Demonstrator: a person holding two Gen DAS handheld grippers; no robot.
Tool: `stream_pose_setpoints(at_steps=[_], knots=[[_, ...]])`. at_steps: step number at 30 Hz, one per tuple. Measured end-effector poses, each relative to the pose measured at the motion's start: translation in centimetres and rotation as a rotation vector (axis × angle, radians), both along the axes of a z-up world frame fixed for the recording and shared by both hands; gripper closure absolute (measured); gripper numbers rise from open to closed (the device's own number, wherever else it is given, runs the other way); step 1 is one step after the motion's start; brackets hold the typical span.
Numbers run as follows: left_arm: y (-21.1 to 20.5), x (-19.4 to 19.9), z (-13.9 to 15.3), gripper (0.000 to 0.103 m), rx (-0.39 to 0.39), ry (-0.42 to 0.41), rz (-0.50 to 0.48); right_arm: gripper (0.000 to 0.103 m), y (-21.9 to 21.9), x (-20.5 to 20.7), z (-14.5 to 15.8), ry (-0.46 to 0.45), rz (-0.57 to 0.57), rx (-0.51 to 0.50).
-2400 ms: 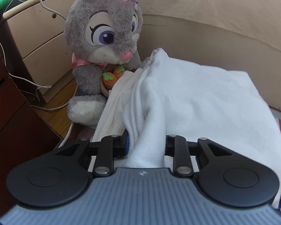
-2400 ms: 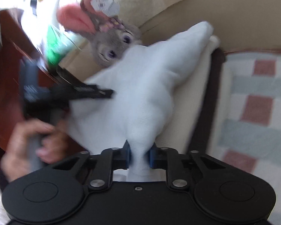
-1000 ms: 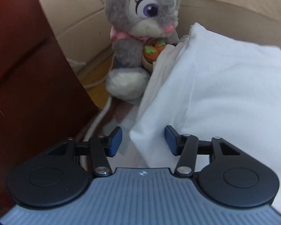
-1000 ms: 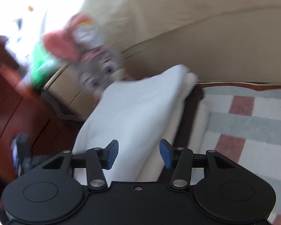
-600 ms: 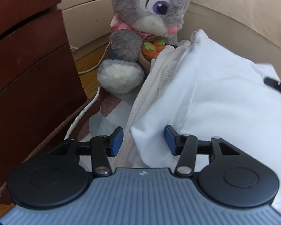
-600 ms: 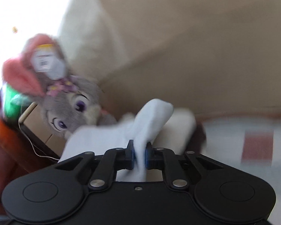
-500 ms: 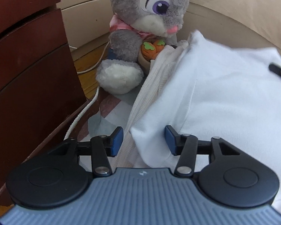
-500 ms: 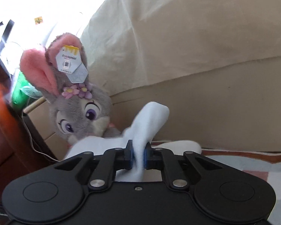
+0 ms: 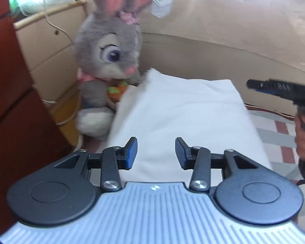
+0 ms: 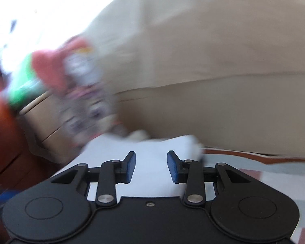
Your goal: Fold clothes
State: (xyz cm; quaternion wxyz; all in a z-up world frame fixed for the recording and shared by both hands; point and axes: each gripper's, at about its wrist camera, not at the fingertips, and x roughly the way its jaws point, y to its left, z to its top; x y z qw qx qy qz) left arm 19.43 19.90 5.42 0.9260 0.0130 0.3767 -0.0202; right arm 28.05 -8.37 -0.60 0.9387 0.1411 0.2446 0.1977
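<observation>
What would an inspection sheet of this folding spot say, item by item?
Surface: checked bedcover, pale with red squares.
Job's things: white garment lying folded on another pale cloth.
Clutter: plush rabbit touching the garment's far corner.
Grippers: left gripper open above the garment, jaws just narrowed, nothing between; right gripper open, jaws just widened, nothing gripped.
Cables: white cord hanging down the drawer unit.
Surroundings: beige headboard, dark wooden cabinet.

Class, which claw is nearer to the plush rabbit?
Left. The left claw hangs over the white garment beside the plush rabbit; the right claw sits off the garment's far side.
</observation>
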Motion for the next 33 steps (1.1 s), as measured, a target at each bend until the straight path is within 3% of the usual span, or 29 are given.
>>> stream_pose_setpoints(at_steps=[4, 6, 9, 14, 21, 25, 27, 30, 33], knots=[[-0.1, 2.0, -2.7, 0.062, -0.028, 0.088, 0.052, 0.062, 2.6, -4.0, -0.5, -0.114, 0.145, -0.1], [0.2, 2.7, -4.1, 0.062, -0.038, 0.137, 0.104, 0.062, 2.9, -4.9, -1.1, -0.113, 0.178, -0.106], [-0.1, 2.4, -4.8, 0.062, -0.002, 0.139, 0.106, 0.062, 3.7, -5.9, -2.3, -0.099, 0.201, -0.157], [1.0, 2.8, -5.3, 0.06, -0.044, 0.157, 0.128, 0.06, 4.4, -8.1, -4.2, -0.077, 0.188, -0.25], [0.4, 1.9, -5.2, 0.058, 0.009, 0.156, 0.15, 0.057, 3.2, -14.2, -6.4, 0.023, 0.174, -0.176], [-0.9, 0.2, -4.6, 0.051, 0.069, 0.176, 0.166, 0.058, 3.6, -15.6, -6.7, 0.143, 0.213, -0.161], [-1.4, -0.8, -4.1, 0.049, 0.042, 0.195, 0.162, 0.058, 3.4, -16.1, -6.2, 0.174, 0.192, -0.167], [-2.0, -2.7, -3.3, 0.035, -0.002, 0.225, 0.137, 0.057, 2.1, -16.6, -5.1, 0.27, 0.145, -0.125], [-3.4, -4.5, -2.5, 0.027, 0.051, 0.239, 0.111, 0.046, 0.8, -17.1, -3.5, 0.318, 0.121, -0.124]])
